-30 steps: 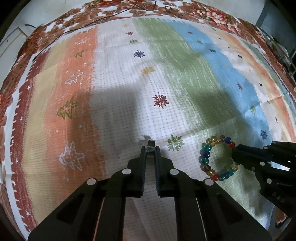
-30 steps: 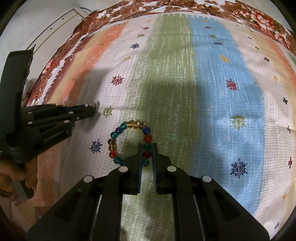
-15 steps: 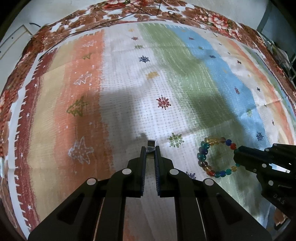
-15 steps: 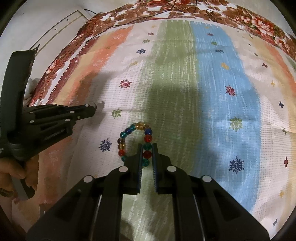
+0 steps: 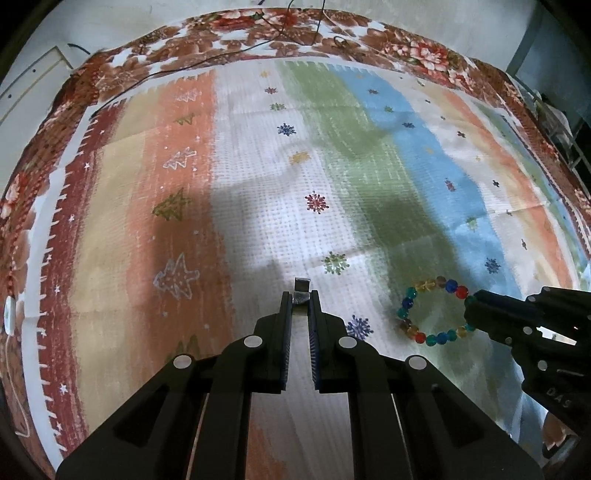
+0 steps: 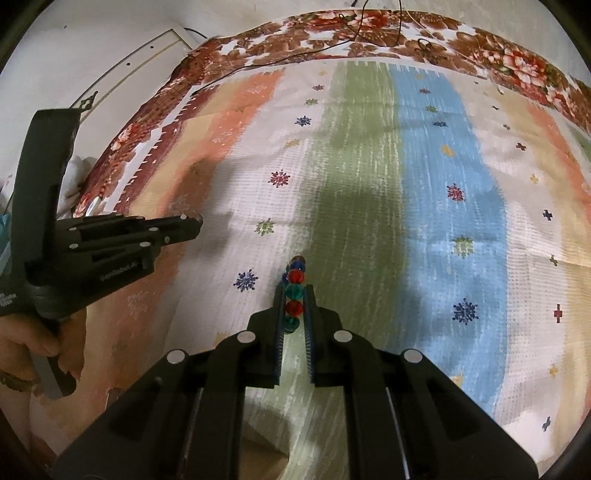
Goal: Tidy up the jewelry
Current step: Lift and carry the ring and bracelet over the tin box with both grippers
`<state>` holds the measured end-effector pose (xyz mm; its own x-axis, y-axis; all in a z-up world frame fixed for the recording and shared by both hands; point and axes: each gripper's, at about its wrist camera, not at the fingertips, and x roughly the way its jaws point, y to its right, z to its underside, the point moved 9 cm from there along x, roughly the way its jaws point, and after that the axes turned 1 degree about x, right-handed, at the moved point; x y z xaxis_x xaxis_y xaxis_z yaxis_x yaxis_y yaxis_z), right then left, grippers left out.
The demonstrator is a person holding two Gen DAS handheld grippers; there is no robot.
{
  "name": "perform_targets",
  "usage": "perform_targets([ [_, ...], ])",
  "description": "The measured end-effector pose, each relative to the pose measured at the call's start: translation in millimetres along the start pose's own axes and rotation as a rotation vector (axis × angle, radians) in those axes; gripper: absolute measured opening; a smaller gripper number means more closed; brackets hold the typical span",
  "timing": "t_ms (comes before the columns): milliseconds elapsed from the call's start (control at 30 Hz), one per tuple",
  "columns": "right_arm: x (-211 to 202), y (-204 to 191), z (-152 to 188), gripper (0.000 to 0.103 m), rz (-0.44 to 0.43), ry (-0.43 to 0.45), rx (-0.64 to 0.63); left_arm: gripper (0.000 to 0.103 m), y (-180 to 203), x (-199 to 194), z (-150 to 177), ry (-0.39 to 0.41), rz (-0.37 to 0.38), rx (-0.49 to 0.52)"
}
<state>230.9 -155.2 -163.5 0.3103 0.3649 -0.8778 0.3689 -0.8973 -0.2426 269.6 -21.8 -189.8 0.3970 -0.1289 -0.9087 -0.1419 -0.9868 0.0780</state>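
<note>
My left gripper (image 5: 300, 295) is shut on a small silver metal piece (image 5: 301, 290) that sticks out past its tips; what it is I cannot tell. My right gripper (image 6: 294, 290) is shut on a bracelet of coloured beads (image 6: 294, 291), held edge-on and lifted above the cloth. In the left wrist view the bracelet (image 5: 432, 310) hangs as a ring from the right gripper's tip (image 5: 471, 306). In the right wrist view the left gripper (image 6: 192, 223) is at the left, held by a hand (image 6: 37, 347).
A striped cloth with snowflake and tree motifs (image 5: 332, 166) covers the surface, edged by a red floral fabric (image 5: 406, 48). Thin dark cables (image 6: 354, 33) lie across the far edge. A white wall panel (image 6: 122, 70) is at the back left.
The right gripper has lifted and turned the bracelet, so it shows edge-on in its own view. Both grippers have risen and drawn back from the cloth; the left keeps its silver piece.
</note>
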Motion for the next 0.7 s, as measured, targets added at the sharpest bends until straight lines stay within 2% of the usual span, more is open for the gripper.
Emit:
perform_targets([
  [333,-25.0,-3.6,6.0,0.011,0.075,0.039,-0.055,0.008,3.3,-33.0,8.4,0.049,0.034,-0.032],
  [700,-74.7,-25.7,9.0,0.011,0.039,0.131,-0.073,0.008,17.8,-70.7,30.8,0.103,0.091,-0.064],
])
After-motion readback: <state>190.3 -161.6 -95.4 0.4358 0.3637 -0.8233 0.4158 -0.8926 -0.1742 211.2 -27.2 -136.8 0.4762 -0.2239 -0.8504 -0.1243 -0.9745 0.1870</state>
